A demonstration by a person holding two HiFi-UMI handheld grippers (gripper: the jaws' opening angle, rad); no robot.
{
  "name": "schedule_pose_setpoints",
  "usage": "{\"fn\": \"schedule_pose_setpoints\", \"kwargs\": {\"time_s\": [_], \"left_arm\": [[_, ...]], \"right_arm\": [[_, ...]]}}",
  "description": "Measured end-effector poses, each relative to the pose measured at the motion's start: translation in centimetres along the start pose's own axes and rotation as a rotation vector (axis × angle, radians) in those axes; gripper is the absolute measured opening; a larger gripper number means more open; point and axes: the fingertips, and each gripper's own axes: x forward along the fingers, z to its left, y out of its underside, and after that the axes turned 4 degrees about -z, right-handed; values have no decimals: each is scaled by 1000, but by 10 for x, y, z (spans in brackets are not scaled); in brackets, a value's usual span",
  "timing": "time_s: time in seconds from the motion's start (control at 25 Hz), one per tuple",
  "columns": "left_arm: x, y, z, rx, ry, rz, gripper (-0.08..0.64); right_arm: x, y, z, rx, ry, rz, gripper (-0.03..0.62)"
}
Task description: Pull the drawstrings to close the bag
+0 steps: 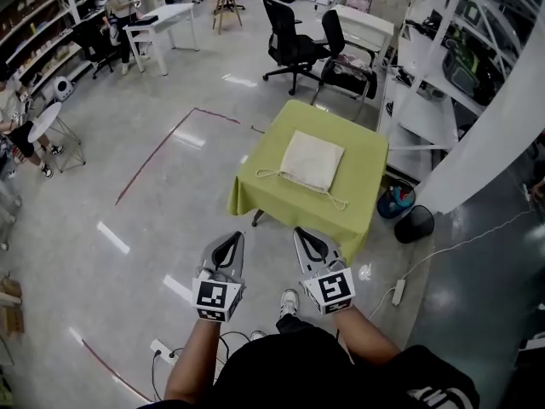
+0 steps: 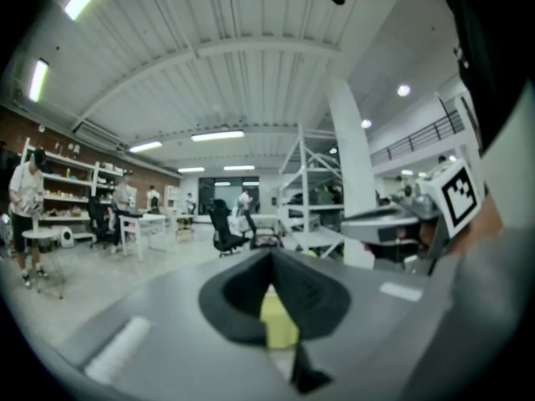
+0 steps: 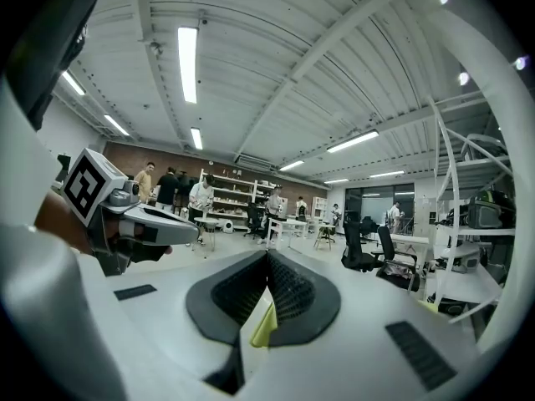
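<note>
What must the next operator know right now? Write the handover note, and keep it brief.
Left gripper: jaws shut, empty, short of the table.
Right gripper: jaws shut, empty, beside the left one.
Cream cloth drawstring bag: lies flat on the square table with the lime-green cloth. One white drawstring trails from its near edge to the left, the other to the right.
Done: nothing, neither gripper touches the bag.
Left: open both jaws, grip one string each, pull apart to close the bag.
</note>
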Motion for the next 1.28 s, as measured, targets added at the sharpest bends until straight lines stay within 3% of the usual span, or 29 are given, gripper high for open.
{"fn": "schedule_pose_setpoints", "kwargs": {"time_s": [0.96, 1.28], "left_arm": [[151, 12, -19, 30, 9, 99, 6], [180, 24, -25, 36, 57, 132, 6]], "right_arm": [[43, 47, -141, 24, 12, 38, 6], [41, 70, -164, 70, 53, 79, 6]]}}
